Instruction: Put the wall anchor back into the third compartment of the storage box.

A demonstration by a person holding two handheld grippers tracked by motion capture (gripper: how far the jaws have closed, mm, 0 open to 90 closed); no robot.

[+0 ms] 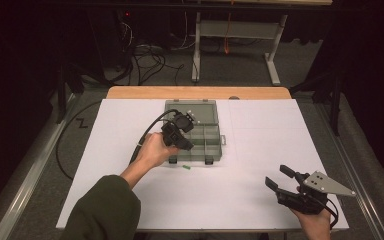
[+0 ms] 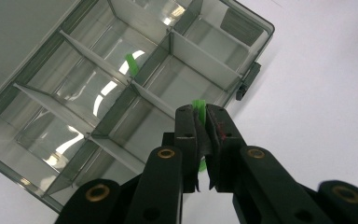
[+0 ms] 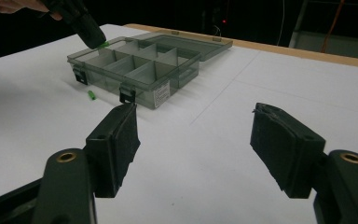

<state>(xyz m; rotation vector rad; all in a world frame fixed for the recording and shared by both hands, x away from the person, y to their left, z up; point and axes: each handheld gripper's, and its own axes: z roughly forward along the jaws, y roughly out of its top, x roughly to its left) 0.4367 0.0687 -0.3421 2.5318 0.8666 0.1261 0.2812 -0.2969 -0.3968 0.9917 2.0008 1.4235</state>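
Up close, left hand-held gripper pinches green piece over organizer box — right hand-held gripper wide.

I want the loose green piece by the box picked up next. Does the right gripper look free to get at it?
Probably yes. The right gripper is open and empty, and the green piece lies on bare table in front of the box, with nothing between them. The left gripper is busy over the box.
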